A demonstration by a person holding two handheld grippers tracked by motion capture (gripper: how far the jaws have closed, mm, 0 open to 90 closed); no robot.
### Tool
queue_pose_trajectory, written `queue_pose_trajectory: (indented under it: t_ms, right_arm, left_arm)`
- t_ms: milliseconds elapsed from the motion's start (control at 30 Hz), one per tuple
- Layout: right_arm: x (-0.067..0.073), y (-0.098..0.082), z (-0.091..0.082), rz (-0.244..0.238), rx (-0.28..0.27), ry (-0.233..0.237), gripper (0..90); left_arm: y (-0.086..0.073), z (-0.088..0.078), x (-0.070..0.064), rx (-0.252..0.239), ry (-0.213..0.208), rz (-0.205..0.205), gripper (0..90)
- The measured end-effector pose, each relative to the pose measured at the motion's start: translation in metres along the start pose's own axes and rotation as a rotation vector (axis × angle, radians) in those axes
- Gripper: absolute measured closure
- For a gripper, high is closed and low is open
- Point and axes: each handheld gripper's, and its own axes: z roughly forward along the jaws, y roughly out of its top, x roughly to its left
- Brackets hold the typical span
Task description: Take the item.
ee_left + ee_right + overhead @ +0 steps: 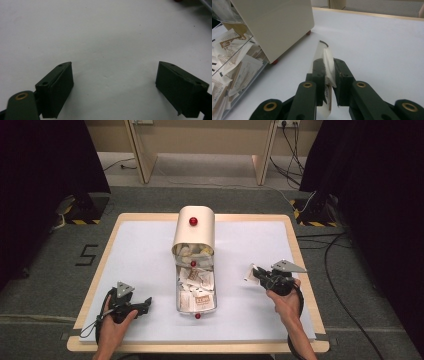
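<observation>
Slippage is the risk: the right gripper (329,75) fingers pinch a thin white paper sachet (326,58) by its lower part above the white desk (250,320), right of the clear sachet-filled drawer (196,290); it could slide free. Left gripper (115,85) fingers spread, empty.

The high view looks down from above the person's side, facing forward over the whole white table (150,250). The left gripper view sits low and very close to the bare tabletop, looking down. The right gripper view looks sideways, close to the cream box (277,22). The high view shows this box (194,227) too.
</observation>
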Motion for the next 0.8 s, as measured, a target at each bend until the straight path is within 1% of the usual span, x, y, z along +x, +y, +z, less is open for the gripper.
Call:
queue_pose_trajectory:
  t_ms: [267,300,400,433,467,500,533,567,633,800]
  right_arm:
    - [-0.002,-0.005,0.008,0.008,0.014,-0.003,80.8]
    - [-0.001,-0.007,0.011,0.008,0.028,0.010,80.7]
    - [0.002,-0.009,0.015,0.009,0.038,0.024,80.7]
    - [0.007,-0.010,0.018,-0.007,0.046,0.037,80.7]
    - [0.007,-0.010,0.018,-0.007,0.046,0.037,80.7]
    - [0.013,-0.009,0.020,-0.012,0.051,0.050,80.6]
    - [0.013,-0.009,0.020,-0.012,0.051,0.050,80.6]
    - [0.015,-0.008,0.021,-0.025,0.052,0.054,80.6]
    - [0.016,-0.010,0.022,-0.026,0.057,0.055,80.5]
    - [0.014,-0.012,0.024,-0.021,0.067,0.047,80.2]
  left_arm:
    - [0.000,0.000,0.000,0.001,0.000,0.000,13.8]
    - [0.000,0.000,0.000,0.000,0.000,0.000,13.8]
    - [0.000,0.000,0.000,0.000,0.000,0.000,13.8]
    - [0.000,0.000,0.000,0.000,0.000,0.000,13.8]
    - [0.000,0.000,0.000,0.001,0.000,0.000,13.8]
    - [0.000,0.000,0.000,0.000,0.000,0.000,13.8]
    - [0.000,0.000,0.000,0.000,0.000,0.000,13.8]
    - [0.000,0.000,0.000,0.000,0.000,0.000,13.8]
    - [0.000,0.000,0.000,0.000,0.000,0.000,13.8]
    - [0.000,0.000,0.000,0.001,0.000,0.000,13.8]
